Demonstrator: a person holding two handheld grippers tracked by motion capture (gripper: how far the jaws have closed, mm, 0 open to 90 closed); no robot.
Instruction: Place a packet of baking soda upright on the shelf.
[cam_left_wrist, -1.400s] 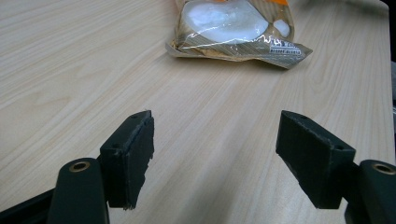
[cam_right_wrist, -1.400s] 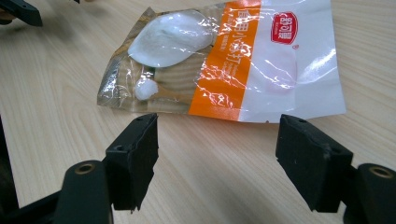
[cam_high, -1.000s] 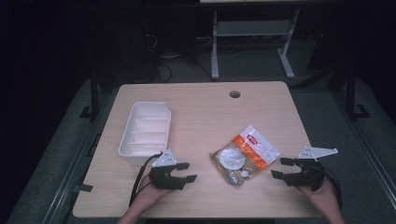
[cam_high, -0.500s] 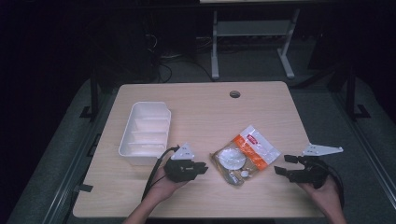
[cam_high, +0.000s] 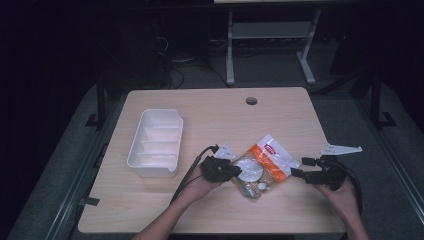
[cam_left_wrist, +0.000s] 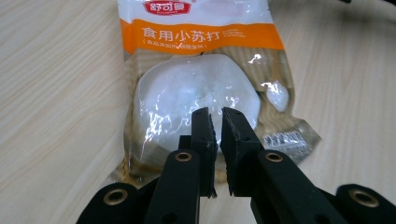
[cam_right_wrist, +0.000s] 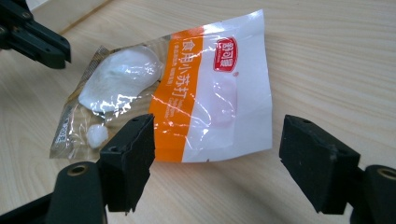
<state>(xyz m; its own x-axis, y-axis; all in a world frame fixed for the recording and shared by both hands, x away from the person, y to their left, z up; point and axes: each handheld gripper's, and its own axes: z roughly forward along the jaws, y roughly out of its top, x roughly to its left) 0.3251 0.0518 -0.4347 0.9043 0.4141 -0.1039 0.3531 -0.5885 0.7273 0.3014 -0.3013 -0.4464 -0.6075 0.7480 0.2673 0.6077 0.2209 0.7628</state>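
A clear plastic bag (cam_high: 267, 160) with an orange band, red logo and white powder lies flat on the wooden table, right of centre. My left gripper (cam_high: 235, 172) is at the bag's left end. In the left gripper view its jaws (cam_left_wrist: 217, 112) have just been closing and stand almost together over the powder lump (cam_left_wrist: 201, 84), with nothing pinched between them. My right gripper (cam_high: 298, 167) is beside the bag's right edge. Its jaws (cam_right_wrist: 217, 123) stand wide apart, with the bag (cam_right_wrist: 187, 93) lying ahead of them, untouched. The left gripper's black tip (cam_right_wrist: 32, 37) shows at the far end.
A white divided tray (cam_high: 155, 137) sits on the left half of the table (cam_high: 225, 115), close to my left hand. A small round hole (cam_high: 251, 100) is near the far edge. Dark floor and a metal stand lie beyond the table.
My left gripper has moved right from beside the tray to the bag's left end, and its jaws have closed. The right gripper has hardly moved and stays open.
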